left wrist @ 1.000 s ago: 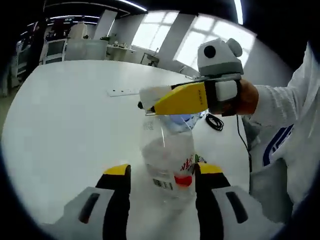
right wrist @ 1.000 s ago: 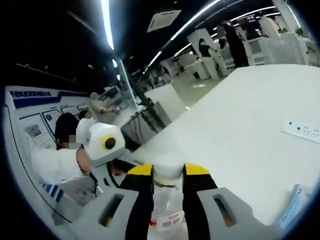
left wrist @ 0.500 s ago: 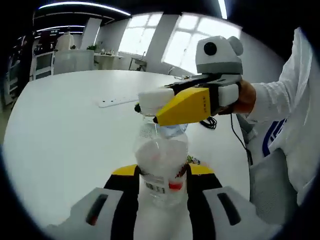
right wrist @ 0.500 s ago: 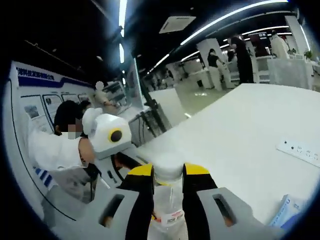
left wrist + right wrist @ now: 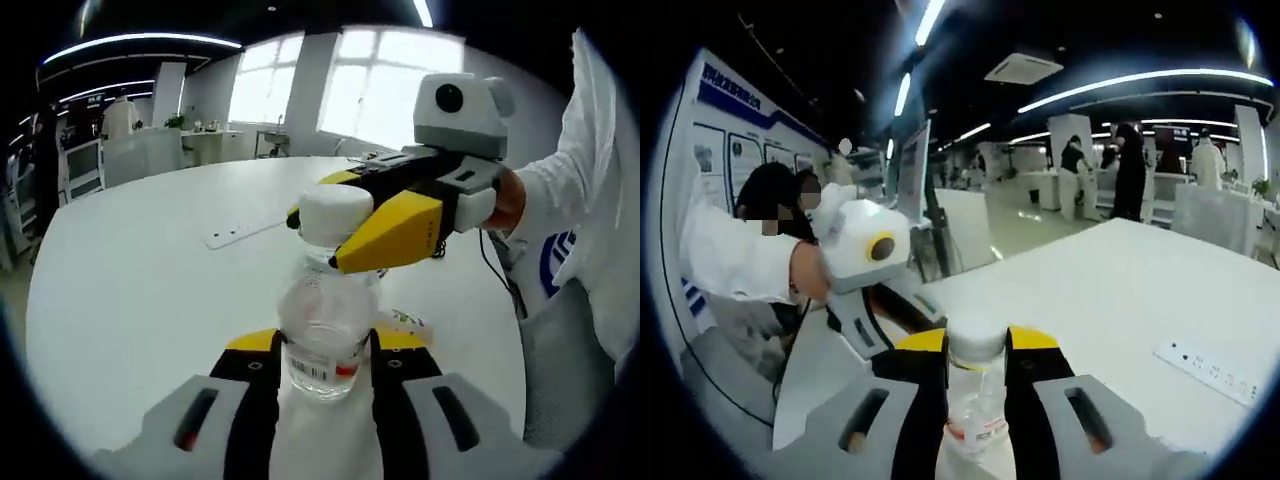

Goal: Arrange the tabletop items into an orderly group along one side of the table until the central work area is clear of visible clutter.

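In the left gripper view, the left hand-held gripper (image 5: 325, 350) is clamped on the body of a clear plastic bottle (image 5: 322, 330), its yellow-tipped jaws pressing either side of the barcode label. The bottle stands upright between them, raised above the white table (image 5: 130, 280). Reaching in from the right of this view, the right hand-held gripper (image 5: 345, 222) is closed on the bottle's white cap (image 5: 335, 212), one yellow jaw in front of the cap and the other behind it. A hand (image 5: 508, 200) in a white sleeve (image 5: 575, 190) holds that tool.

Beyond the bottle, to the left of the cap, a white power strip (image 5: 243, 231) lies flat on the table. Just right of the left jaws, a small packet (image 5: 405, 320) (its print too blurred to read) sits on the table.

In the right gripper view, the right hand-held gripper (image 5: 977, 350) squeezes the cap (image 5: 976, 336) between its jaws, with the bottle (image 5: 975, 410) running down below it. The left hand-held gripper (image 5: 885, 320) comes in from the left, held by a person in white (image 5: 735, 262). The power strip (image 5: 1205, 368) lies well off to the right on the table (image 5: 1110, 290).
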